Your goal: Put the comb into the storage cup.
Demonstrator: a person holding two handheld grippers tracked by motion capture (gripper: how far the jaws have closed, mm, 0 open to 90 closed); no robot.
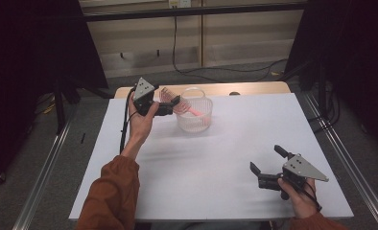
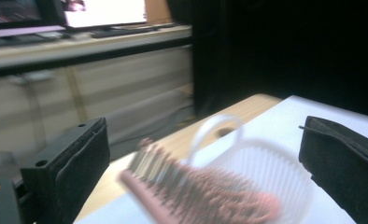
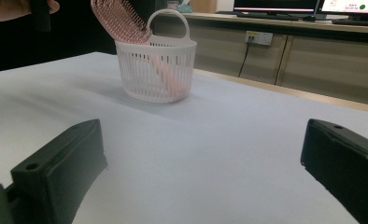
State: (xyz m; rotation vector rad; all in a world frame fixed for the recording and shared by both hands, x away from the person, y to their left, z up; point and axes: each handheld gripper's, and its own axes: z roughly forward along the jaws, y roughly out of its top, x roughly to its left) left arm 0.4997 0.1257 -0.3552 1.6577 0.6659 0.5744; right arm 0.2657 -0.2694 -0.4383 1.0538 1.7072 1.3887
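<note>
A pink bristly hairbrush (image 3: 126, 28) leans in the round white plastic basket (image 3: 156, 70), its handle down inside and its head poking over the rim. The left tool (image 1: 176, 102) is wide open just beside the basket, and the right tool (image 1: 268, 160) is open and empty far from it on the white surface (image 1: 225, 148). The right gripper view shows the basket's thin slats and looped handle, which look blurry in the left gripper view.

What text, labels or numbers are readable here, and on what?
None can be read.
Monitors on the back counter: lit screen content, too small and blurred to read.
Wall socket: no legible marking.
Pink hairbrush, white basket, both grippers: no lettering visible.
</note>
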